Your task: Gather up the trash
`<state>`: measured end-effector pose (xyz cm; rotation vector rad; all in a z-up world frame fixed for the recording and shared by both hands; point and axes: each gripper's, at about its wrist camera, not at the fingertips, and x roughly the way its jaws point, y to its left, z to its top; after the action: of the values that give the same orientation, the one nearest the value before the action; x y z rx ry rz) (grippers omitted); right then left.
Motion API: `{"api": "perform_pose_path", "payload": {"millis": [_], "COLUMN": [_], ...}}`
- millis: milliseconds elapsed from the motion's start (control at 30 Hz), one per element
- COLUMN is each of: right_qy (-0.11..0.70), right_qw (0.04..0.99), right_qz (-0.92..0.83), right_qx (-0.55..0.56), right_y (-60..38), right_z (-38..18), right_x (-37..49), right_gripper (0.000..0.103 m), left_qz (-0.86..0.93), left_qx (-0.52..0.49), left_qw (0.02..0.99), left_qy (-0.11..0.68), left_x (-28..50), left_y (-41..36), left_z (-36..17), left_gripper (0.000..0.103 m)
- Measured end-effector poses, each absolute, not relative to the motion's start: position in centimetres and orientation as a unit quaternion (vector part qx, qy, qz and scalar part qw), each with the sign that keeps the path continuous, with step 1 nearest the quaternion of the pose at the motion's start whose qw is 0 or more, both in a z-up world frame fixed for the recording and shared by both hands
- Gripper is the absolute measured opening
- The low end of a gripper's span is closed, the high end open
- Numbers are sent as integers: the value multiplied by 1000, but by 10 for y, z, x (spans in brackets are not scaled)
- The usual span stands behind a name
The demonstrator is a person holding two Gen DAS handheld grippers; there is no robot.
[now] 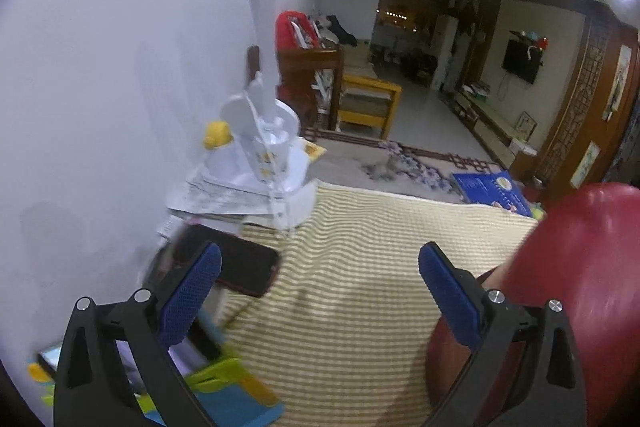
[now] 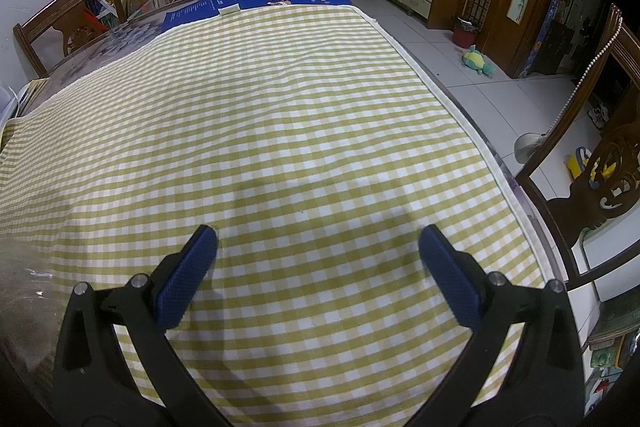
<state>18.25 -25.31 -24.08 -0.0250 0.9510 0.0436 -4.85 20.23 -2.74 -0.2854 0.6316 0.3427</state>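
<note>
- Left gripper (image 1: 320, 267): jaws spread wide, nothing between the blue pads (image 1: 188, 301); hangs over the yellow-and-white checked cloth (image 1: 360, 287), view blurred.
- Far left of the left wrist view: white wall (image 1: 100, 67). Against it, a stack of papers (image 1: 208, 199) with a white cup-like thing (image 1: 272, 155) on top, a tall white part rising from it. Cannot tell what it is. Small yellow object (image 1: 216, 135) just beside it.
- Dark phone (image 1: 240, 267) lies flat at the cloth's left edge, just past the left pad.
- Bottom left: green and blue items (image 1: 228, 387), too blurred to name.
- Right edge: red sleeve (image 1: 572, 287) behind the right pad.
- Blue sheet (image 1: 492, 193) at the cloth's far end.
- Right gripper (image 2: 318, 259): jaws equally wide apart, holding nothing, above bare checked cloth.
- Trash: no clear piece on the cloth in either view; only the paper stack and white thing by the wall might be it, cannot tell.
- Right wrist view: wooden chair (image 2: 64, 23) far left, another wooden chair (image 2: 600, 167) at the table's right side.
- Green plush toy (image 2: 478, 61) on the tiled floor (image 2: 500, 99).
</note>
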Motion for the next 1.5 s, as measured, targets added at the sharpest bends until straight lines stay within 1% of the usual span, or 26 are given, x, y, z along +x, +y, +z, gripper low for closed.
{"api": "perform_pose_path", "payload": {"millis": [100, 600, 800, 1000, 1100, 1300, 1433, 1500], "right_qy": [458, 458, 458, 458, 458, 458, 458, 458], "right_qw": [889, 889, 889, 889, 889, 889, 889, 889], "right_qz": [21, 21, 21, 21, 21, 21, 21, 21], "right_qx": [-12, -12, -12, -12, -12, -12, -12, -12], "right_y": [-253, -253, -254, -254, -254, -254, -254, -254], "right_z": [-241, -241, -241, -241, -241, -241, -241, -241], "right_x": [182, 182, 182, 182, 182, 182, 182, 182], "right_gripper": [100, 100, 100, 100, 100, 100, 100, 100], "left_qz": [160, 111, 83, 65, 46, 31, 43, 56], "left_qx": [-153, -99, -92, -90, -75, -19, 39, 69], "left_qw": [921, 901, 893, 897, 894, 898, 912, 910], "left_qy": [321, 408, 434, 429, 440, 438, 407, 405], "left_x": [-35, 9, 14, 26, 34, 42, 31, 26], "left_y": [200, 130, 104, 78, 56, 23, 14, 10], "left_z": [-39, -117, -138, -154, -164, -161, -154, -159], "left_gripper": [95, 95, 95, 95, 95, 95, 95, 95]}}
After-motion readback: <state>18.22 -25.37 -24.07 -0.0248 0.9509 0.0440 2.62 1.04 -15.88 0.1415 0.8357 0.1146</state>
